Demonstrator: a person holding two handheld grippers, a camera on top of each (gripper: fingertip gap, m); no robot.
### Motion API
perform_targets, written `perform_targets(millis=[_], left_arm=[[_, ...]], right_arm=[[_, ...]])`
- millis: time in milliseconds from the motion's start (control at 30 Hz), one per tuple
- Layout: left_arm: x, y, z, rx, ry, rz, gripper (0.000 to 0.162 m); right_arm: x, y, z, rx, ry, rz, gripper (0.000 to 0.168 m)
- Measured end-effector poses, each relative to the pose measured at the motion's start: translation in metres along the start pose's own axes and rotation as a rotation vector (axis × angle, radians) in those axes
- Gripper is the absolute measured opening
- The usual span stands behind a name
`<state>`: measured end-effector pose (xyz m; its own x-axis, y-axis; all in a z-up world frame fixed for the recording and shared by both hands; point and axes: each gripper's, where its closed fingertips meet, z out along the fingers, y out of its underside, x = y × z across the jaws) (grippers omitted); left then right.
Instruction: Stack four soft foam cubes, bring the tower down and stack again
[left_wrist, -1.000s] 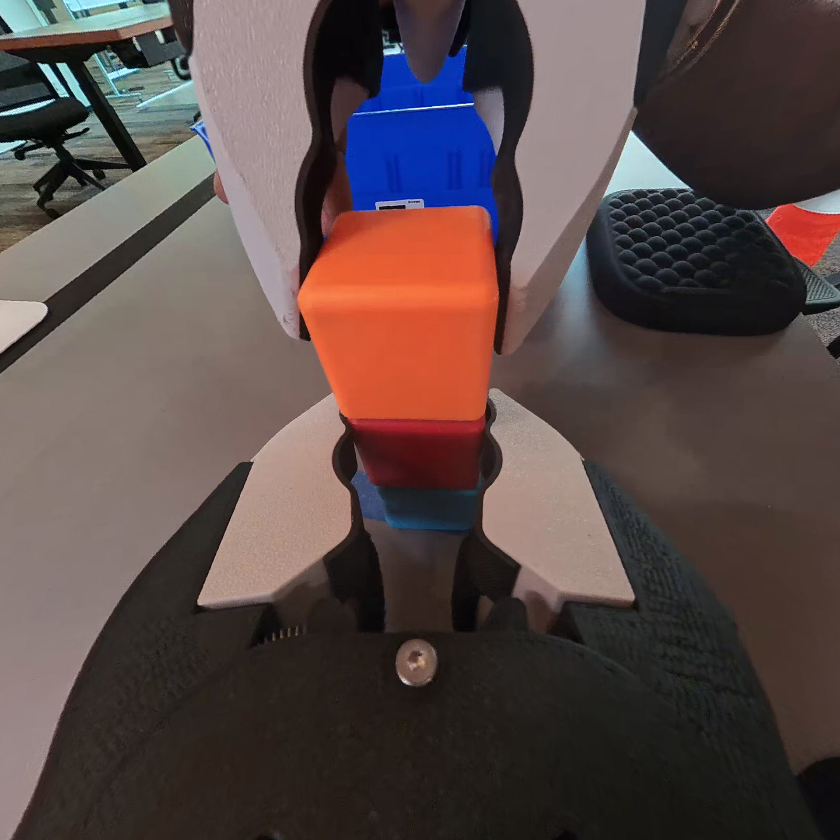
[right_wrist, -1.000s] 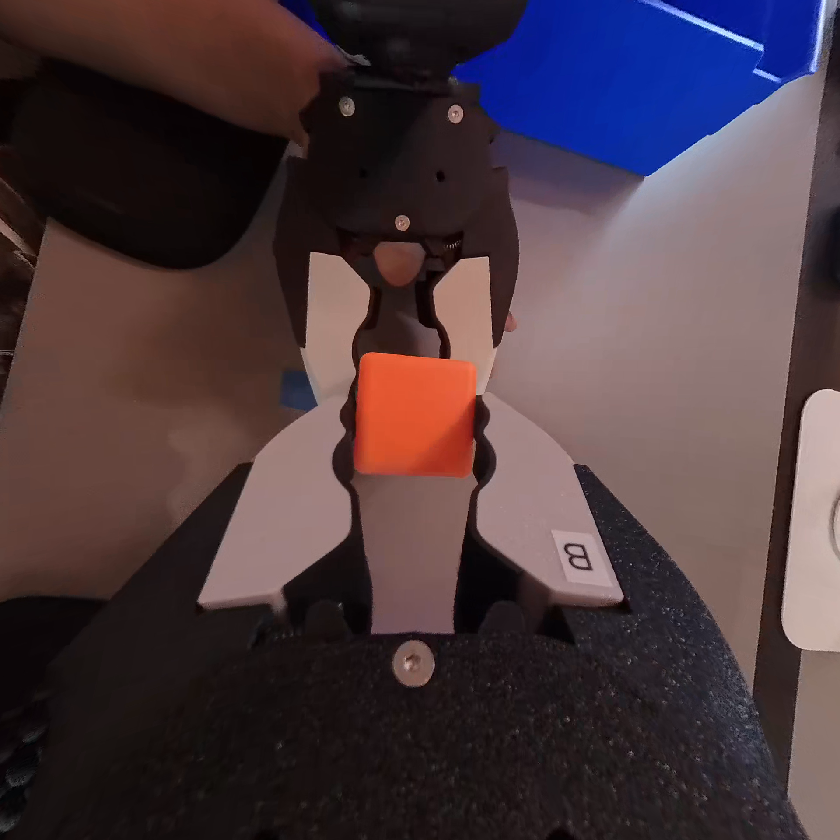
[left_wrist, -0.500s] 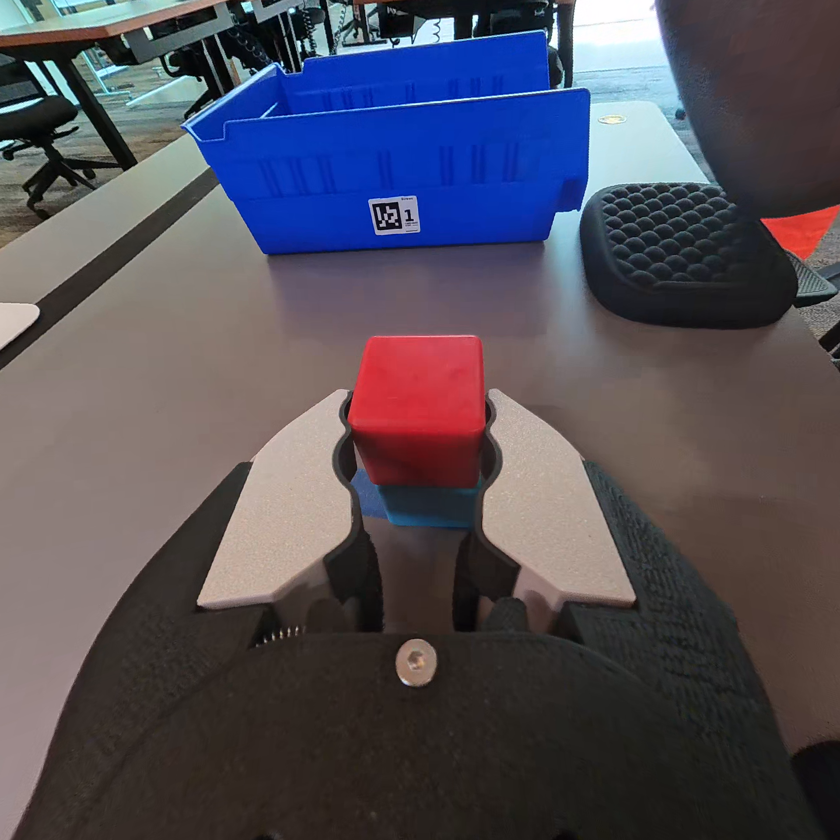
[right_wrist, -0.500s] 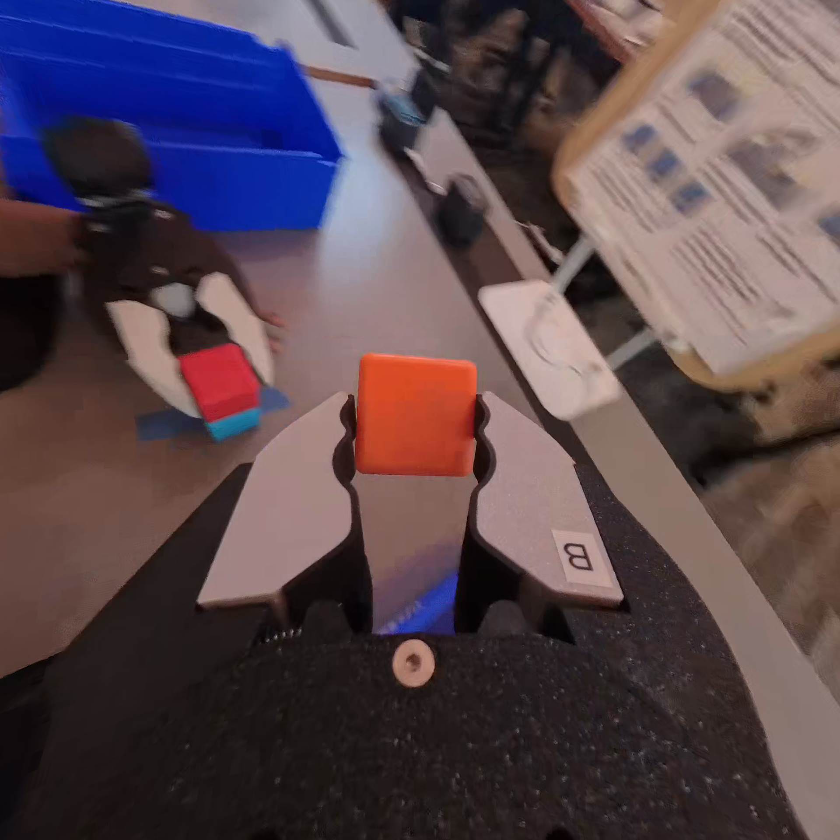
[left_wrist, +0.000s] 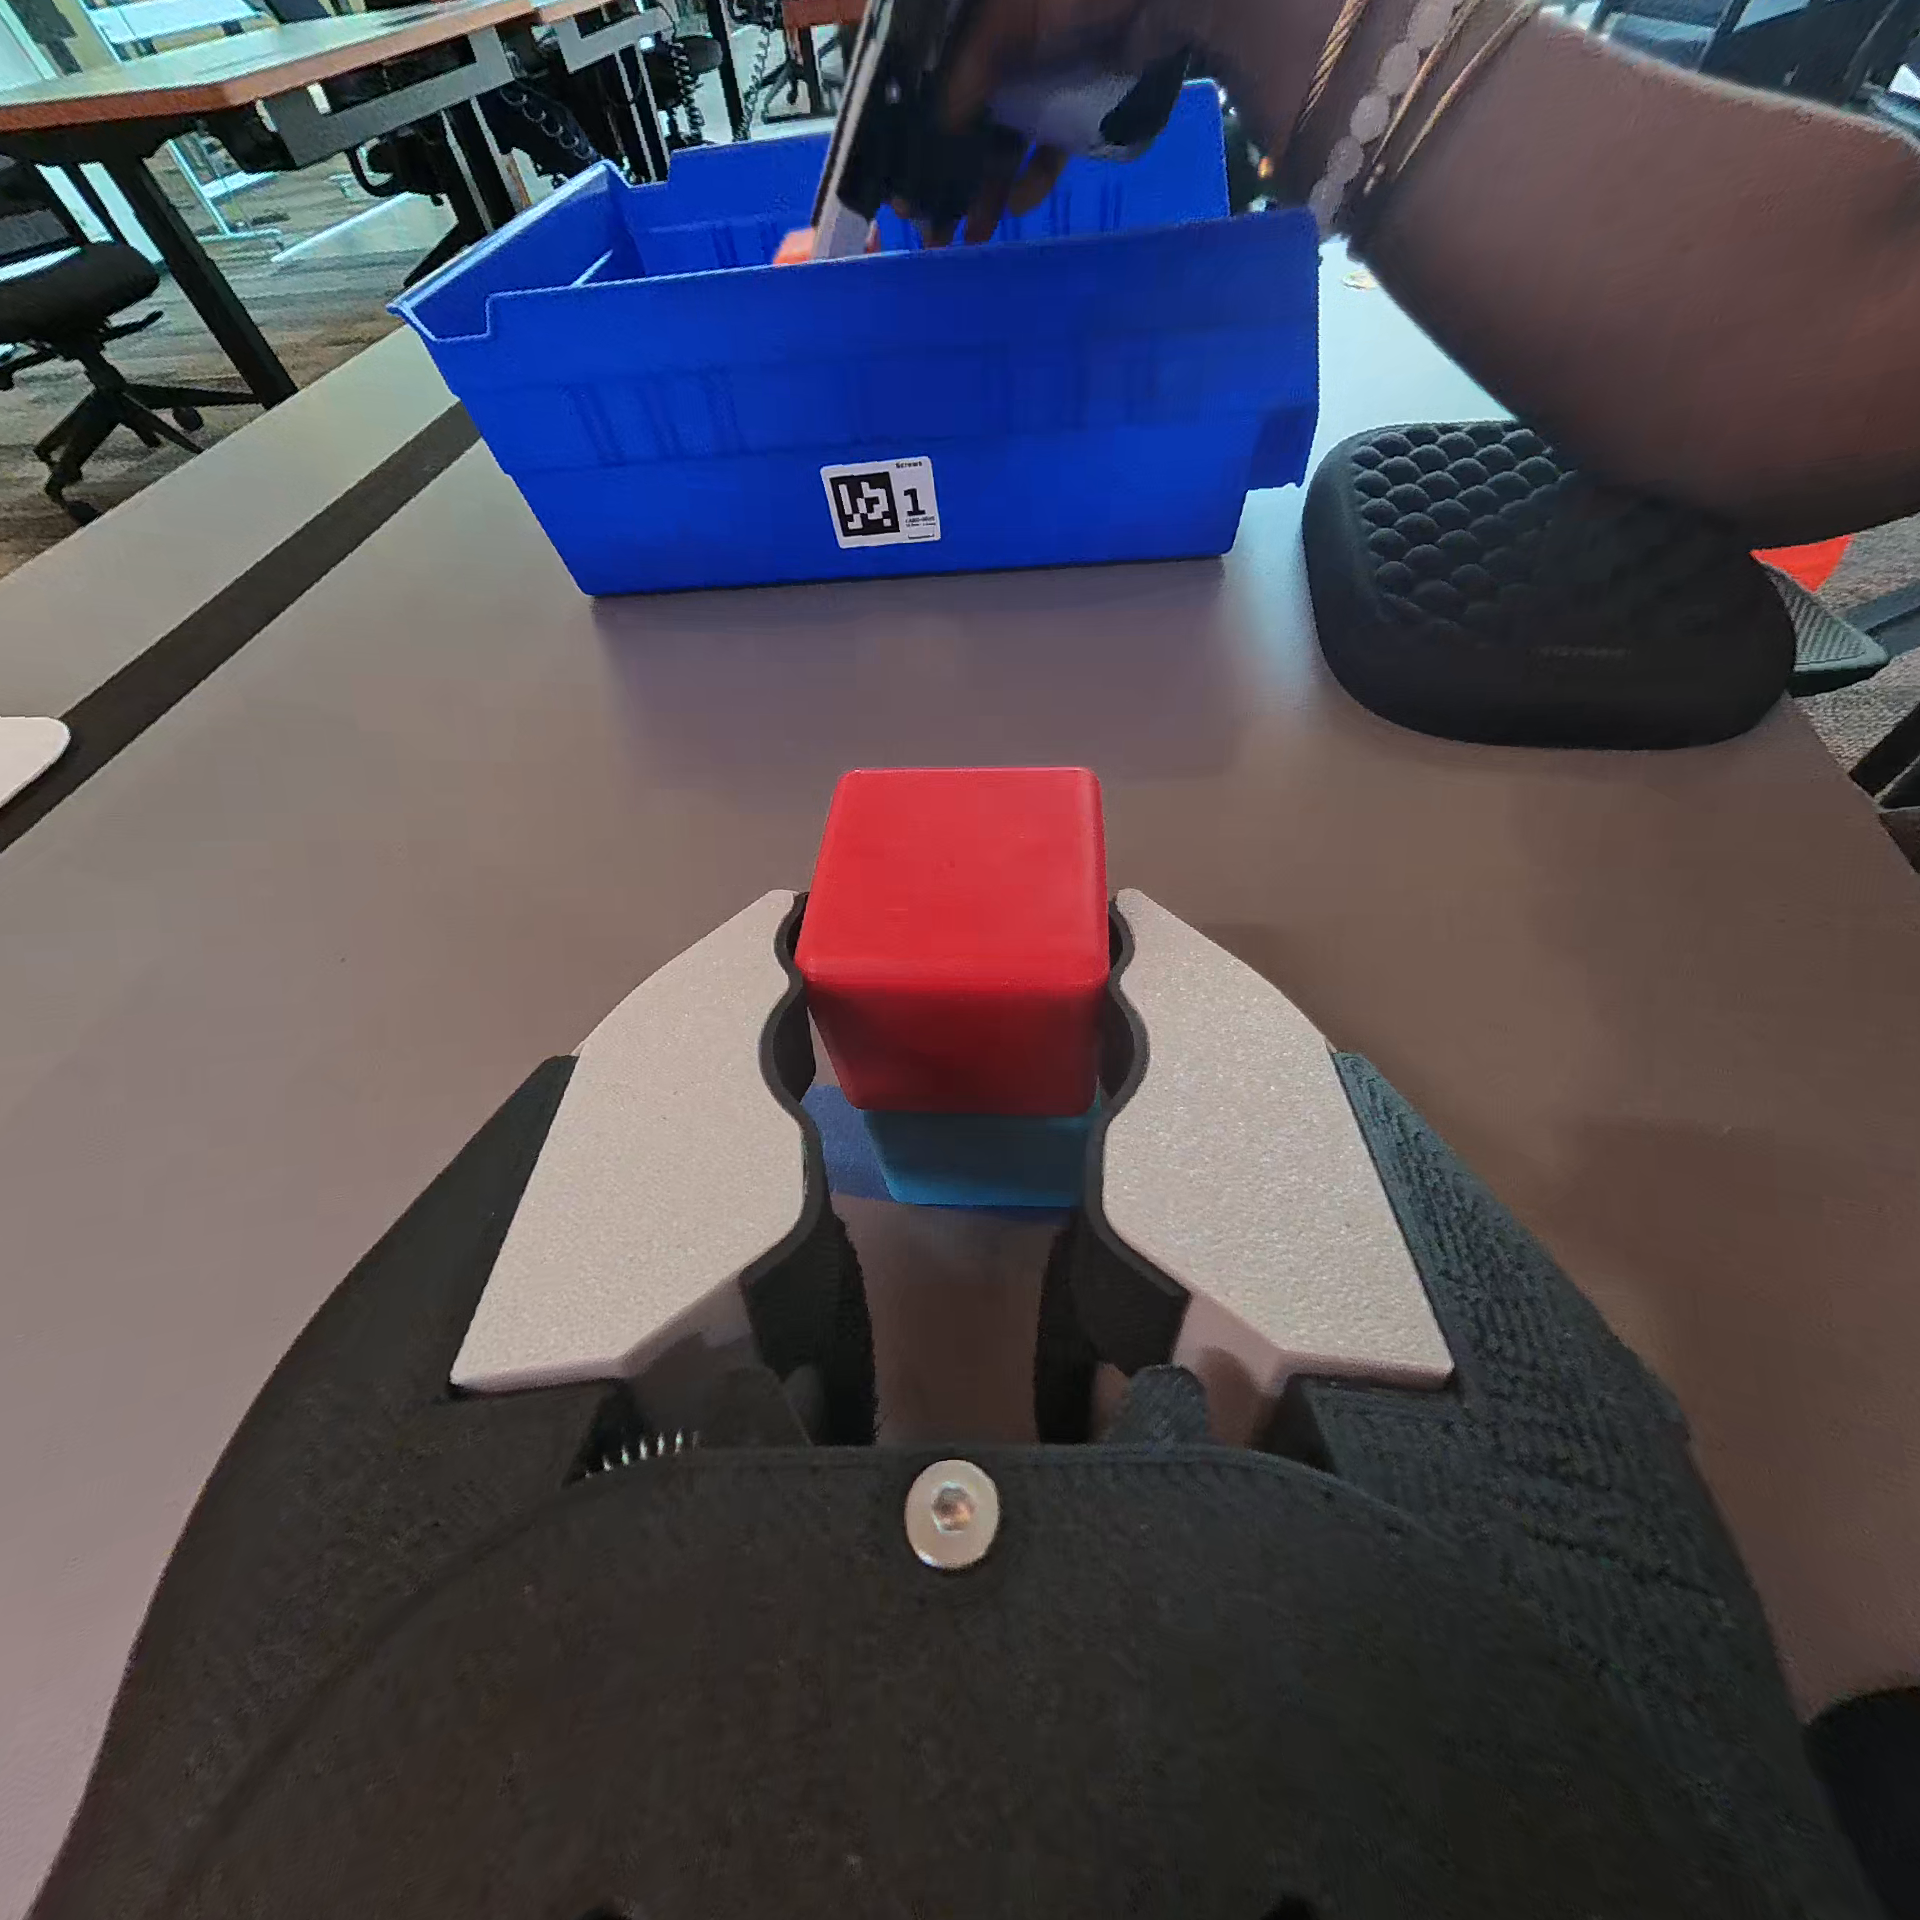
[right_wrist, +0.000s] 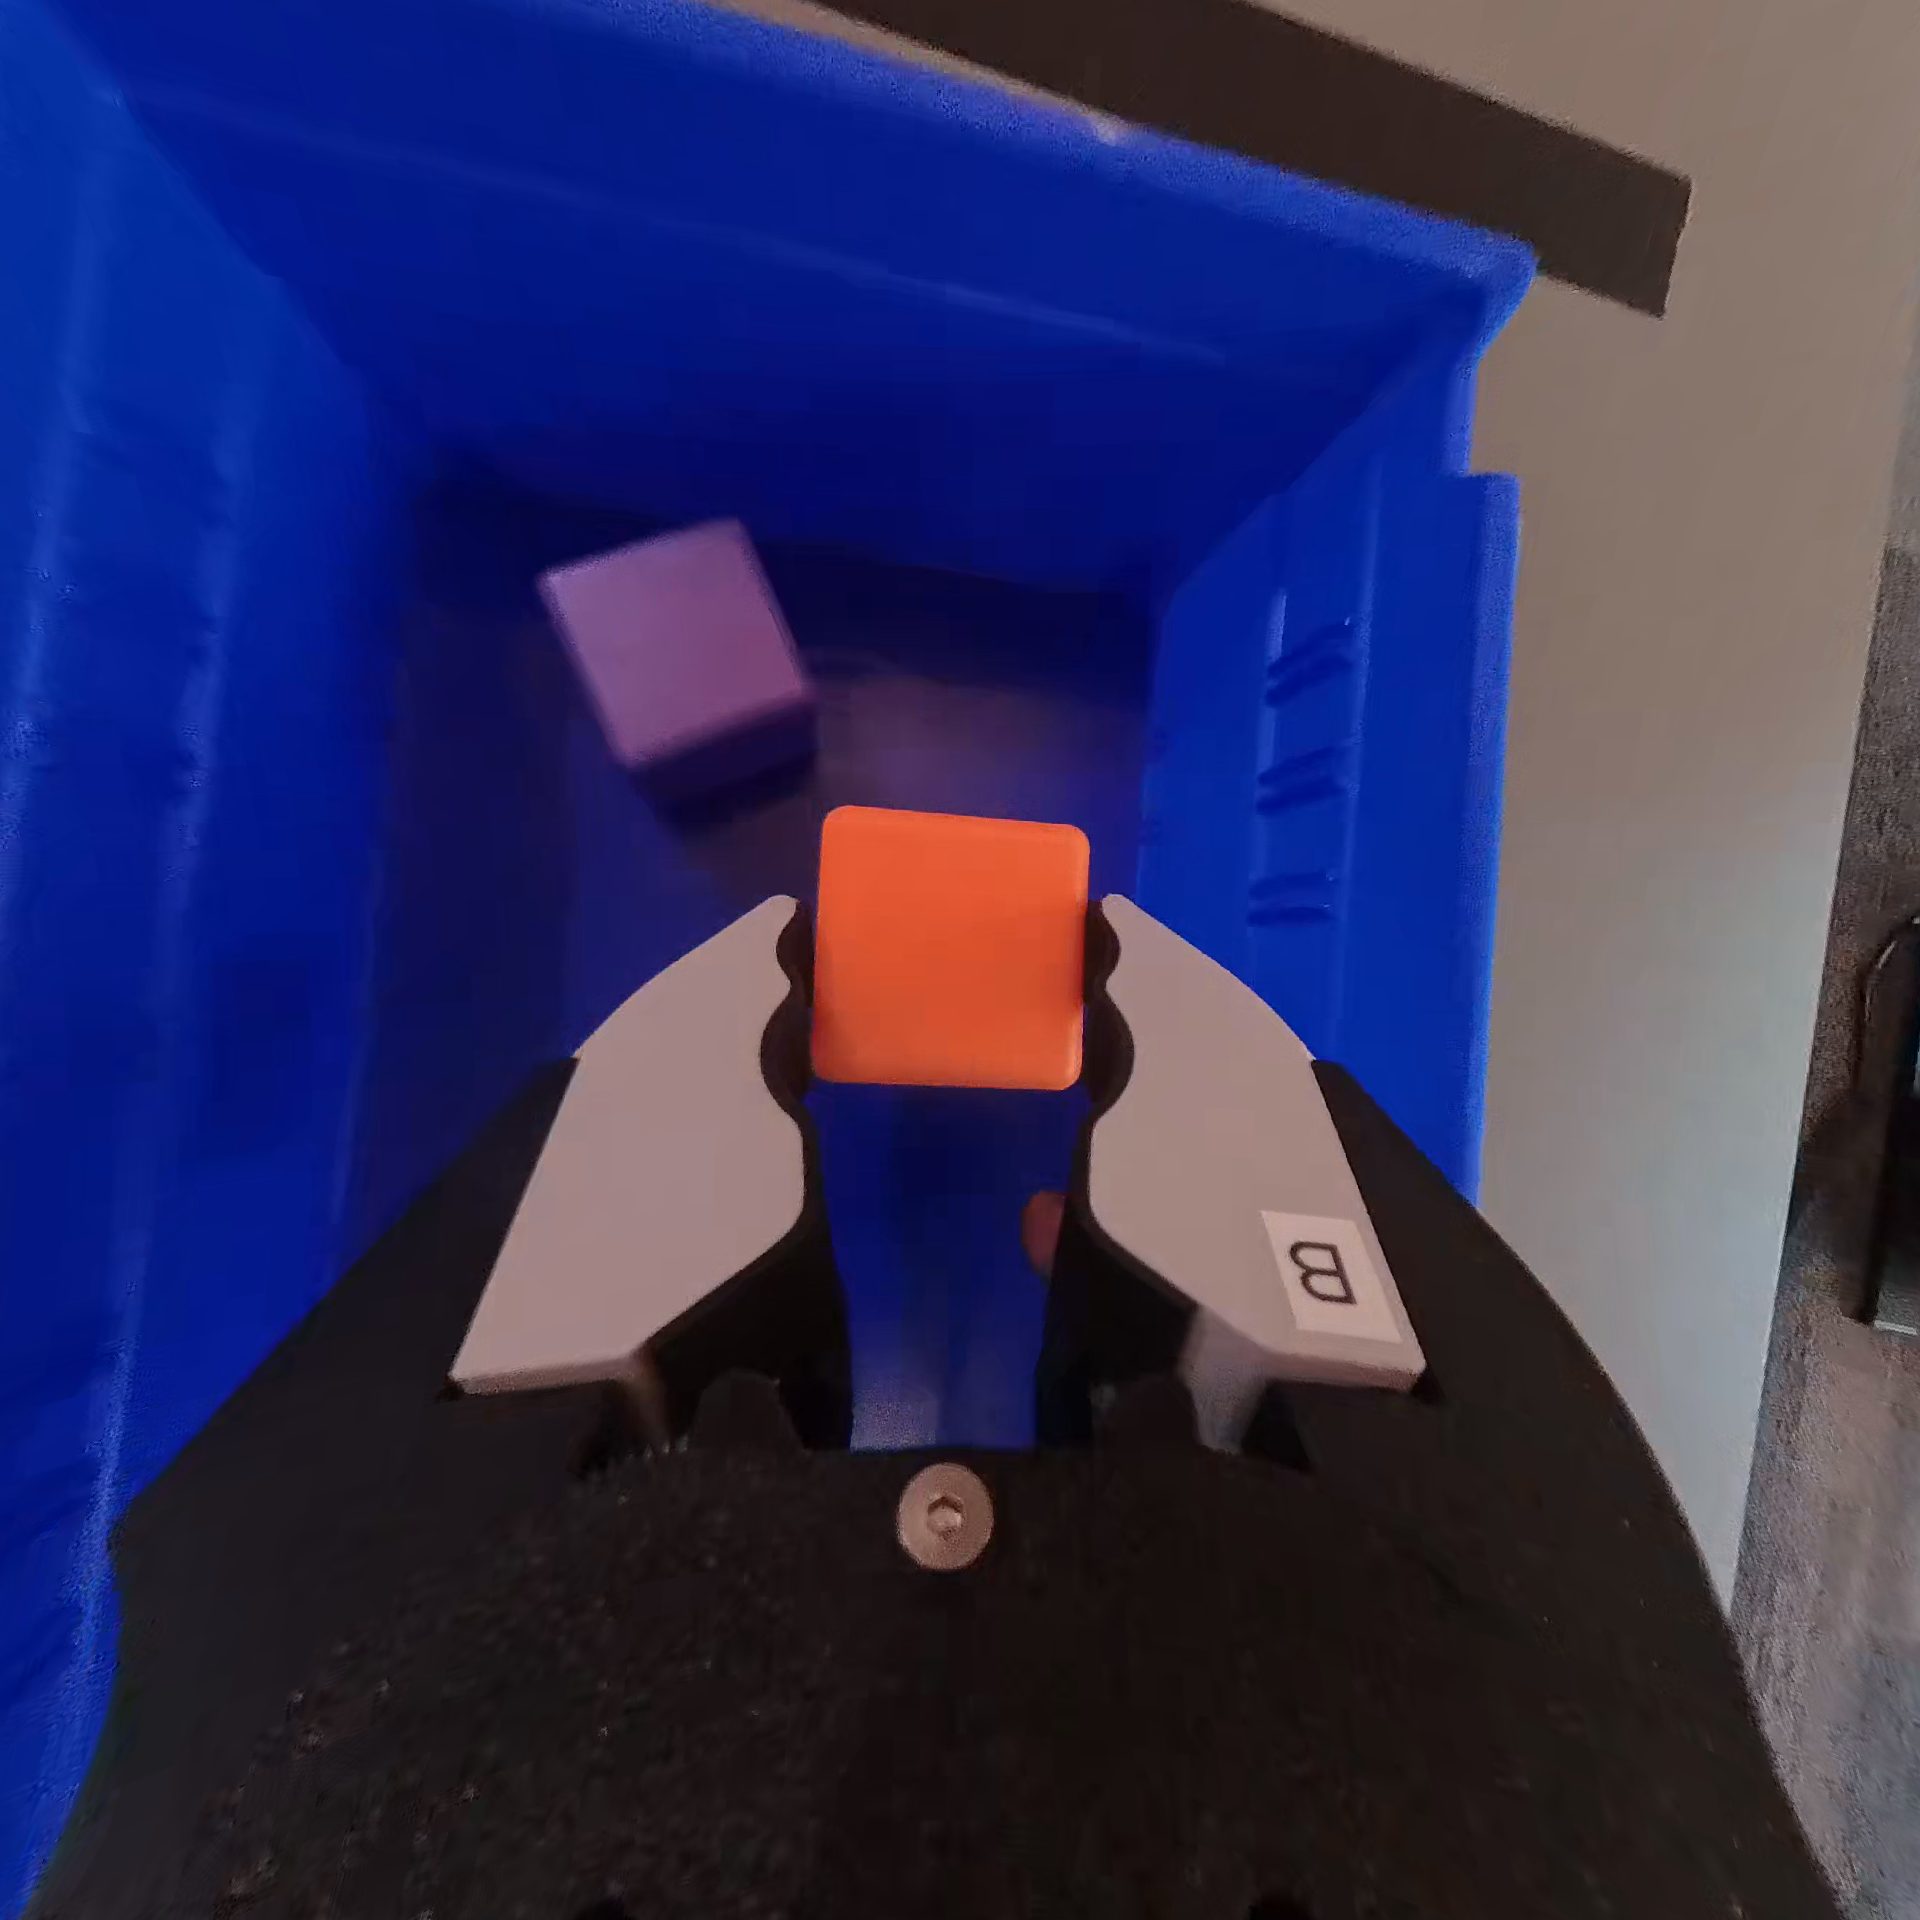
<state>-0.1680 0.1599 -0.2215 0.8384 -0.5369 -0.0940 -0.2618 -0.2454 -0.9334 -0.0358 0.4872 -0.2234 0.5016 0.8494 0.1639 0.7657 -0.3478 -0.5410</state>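
Observation:
My left gripper (left_wrist: 954, 935) is shut on a red cube (left_wrist: 951, 935) that sits on a light blue cube (left_wrist: 971, 1158) on the brown table (left_wrist: 416, 831). My right gripper (right_wrist: 945, 935) is shut on an orange cube (right_wrist: 948, 945) and holds it inside the blue bin (right_wrist: 260, 727), above the bin floor. A purple cube (right_wrist: 675, 655) lies on the bin floor just beyond it. In the left wrist view the right gripper (left_wrist: 873, 197) reaches down into the blue bin (left_wrist: 883, 416), with a sliver of the orange cube (left_wrist: 795, 247) showing.
A black textured pad (left_wrist: 1527, 592) lies right of the bin. A hand and forearm with bracelets (left_wrist: 1610, 239) hang over the bin's right side. A white plate edge (left_wrist: 26, 748) is at the far left. Office desks and chairs stand beyond. My hands' fingertips stand some 35 centimetres from each other.
My right gripper lifted the orange cube off the red cube, swung away and now holds it inside the blue bin. My left gripper has stayed shut on the red cube.

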Motion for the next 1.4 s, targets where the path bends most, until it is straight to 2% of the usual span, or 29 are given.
perform_targets(millis=[333, 433, 467, 533, 600, 700, 767, 867, 933, 1000, 1100, 1167, 1333, 1400], left_arm=[[0.000, 0.000, 0.001, -0.002, -0.002, 0.002, 0.053], [0.000, 0.000, 0.001, -0.006, -0.007, 0.002, 0.053], [0.000, 0.002, 0.001, -0.014, -0.003, 0.007, 0.056], [0.001, 0.005, 0.001, -0.035, 0.003, 0.000, 0.076], [0.000, 0.008, 0.001, -0.053, 0.001, -0.017, 0.087], [0.001, 0.012, 0.000, -0.078, 0.015, -0.035, 0.091], [0.002, 0.016, -0.001, -0.104, 0.018, -0.037, 0.092], [0.003, 0.022, 0.001, -0.150, 0.021, -0.025, 0.092], [0.005, 0.026, 0.004, -0.180, 0.023, -0.010, 0.092], [0.005, 0.030, 0.006, -0.212, 0.018, 0.000, 0.090], [0.005, 0.036, 0.009, -0.251, 0.013, 0.008, 0.088], [0.005, 0.038, 0.009, -0.270, 0.013, 0.000, 0.082], [0.005, 0.045, 0.012, -0.318, 0.008, 0.009, 0.064], [0.005, 0.046, 0.012, -0.325, 0.003, 0.021, 0.056]], right_arm=[[0.004, 0.034, 0.026, -0.162, -0.002, -0.020, 0.050], [0.004, 0.025, 0.021, -0.104, -0.004, -0.050, 0.050], [0.002, 0.018, 0.015, -0.071, -0.009, -0.055, 0.055], [-0.004, 0.001, 0.000, 0.015, -0.011, -0.086, 0.066], [-0.016, -0.025, -0.022, 0.147, -0.024, -0.127, 0.080], [-0.065, -0.070, -0.071, 0.404, -0.159, -0.208, 0.085], [-0.123, -0.090, -0.111, 0.570, -0.350, -0.325, 0.087], [-0.221, -0.078, -0.157, 0.633, -0.675, -0.577, 0.097], [-0.276, -0.057, -0.164, 0.595, -0.810, -0.749, 0.106], [-0.317, -0.033, -0.154, 0.499, -0.889, -0.900, 0.101], [-0.350, -0.010, -0.127, 0.361, -0.928, -1.007, 0.086], [-0.360, -0.005, -0.111, 0.306, -0.928, -1.015, 0.075], [-0.369, 0.009, -0.085, 0.217, -0.887, -1.089, 0.069], [-0.370, 0.009, -0.082, 0.219, -0.871, -1.094, 0.050]])
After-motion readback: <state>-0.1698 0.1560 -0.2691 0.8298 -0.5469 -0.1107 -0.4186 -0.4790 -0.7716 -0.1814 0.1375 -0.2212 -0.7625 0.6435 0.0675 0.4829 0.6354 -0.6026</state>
